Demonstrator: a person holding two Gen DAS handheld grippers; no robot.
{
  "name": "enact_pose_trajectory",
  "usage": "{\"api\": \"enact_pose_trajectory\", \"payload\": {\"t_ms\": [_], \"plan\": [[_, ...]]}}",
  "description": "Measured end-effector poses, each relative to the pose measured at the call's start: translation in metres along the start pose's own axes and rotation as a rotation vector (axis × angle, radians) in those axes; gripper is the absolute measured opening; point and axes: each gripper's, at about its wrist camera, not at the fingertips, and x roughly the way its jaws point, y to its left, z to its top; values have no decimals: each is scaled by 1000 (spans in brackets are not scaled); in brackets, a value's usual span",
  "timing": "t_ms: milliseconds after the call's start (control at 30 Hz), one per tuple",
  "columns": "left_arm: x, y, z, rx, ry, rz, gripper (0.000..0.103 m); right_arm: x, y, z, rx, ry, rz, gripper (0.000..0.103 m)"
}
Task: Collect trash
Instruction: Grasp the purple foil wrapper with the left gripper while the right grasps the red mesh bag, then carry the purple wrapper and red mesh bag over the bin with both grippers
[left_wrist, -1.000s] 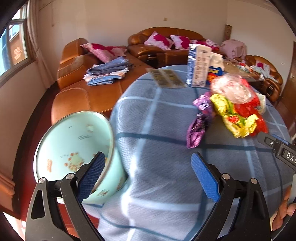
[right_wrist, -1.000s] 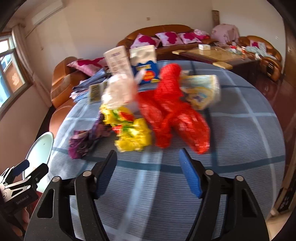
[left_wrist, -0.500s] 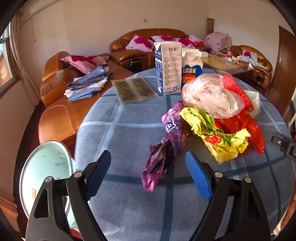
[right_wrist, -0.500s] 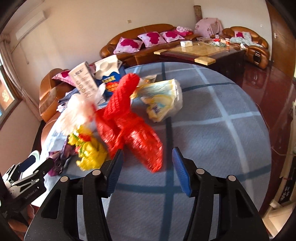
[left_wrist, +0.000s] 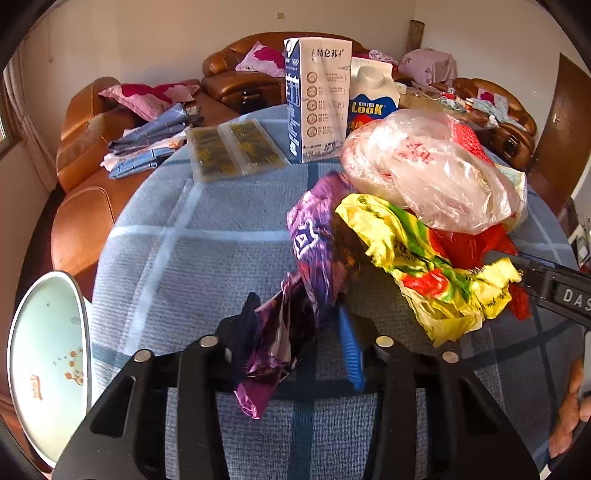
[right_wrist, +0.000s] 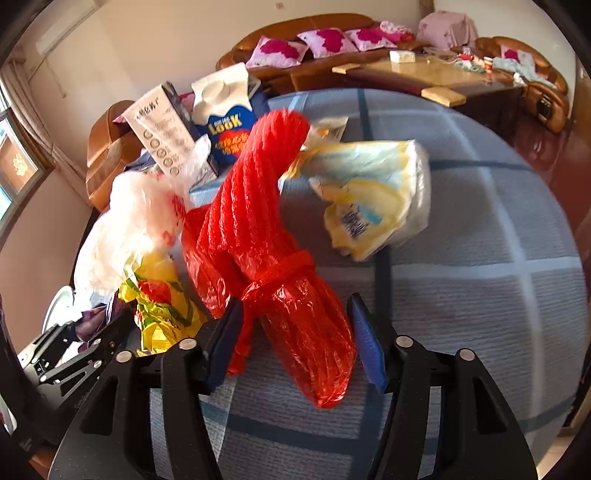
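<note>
My left gripper (left_wrist: 299, 343) is closed around the purple wrapper (left_wrist: 314, 266), just left of the yellow bag (left_wrist: 424, 269). My right gripper (right_wrist: 295, 339) is open, its fingers on both sides of the red bag (right_wrist: 291, 295), right of the yellow bag.

brown leather sofa (left_wrist: 240, 83), pink cushions (right_wrist: 328, 38), wooden coffee table (right_wrist: 436, 74)

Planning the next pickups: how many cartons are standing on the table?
2: the tall white carton at the table's far edge, and the blue Look carton right beside it, partly behind the clear bag. Others may be hidden.
</note>
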Motion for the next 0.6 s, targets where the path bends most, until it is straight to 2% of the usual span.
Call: {"api": "enact_pose_trajectory", "payload": {"t_ms": [100,133,200,600], "plan": [[-4,4,-1,-15,-5,-29,31,-1,2,-5,-9,1,-3,26],[-5,4,-1,-17,-9,-36,23,-3,2,-8,-6,-1,5,19],[-9,5,-2,-17,-16,-42,19,-10,2,-12,6,-13,13,13],[-60,22,-26,-52,-82,-64,18,-73,8,-40,25,-110,56,10]]}}
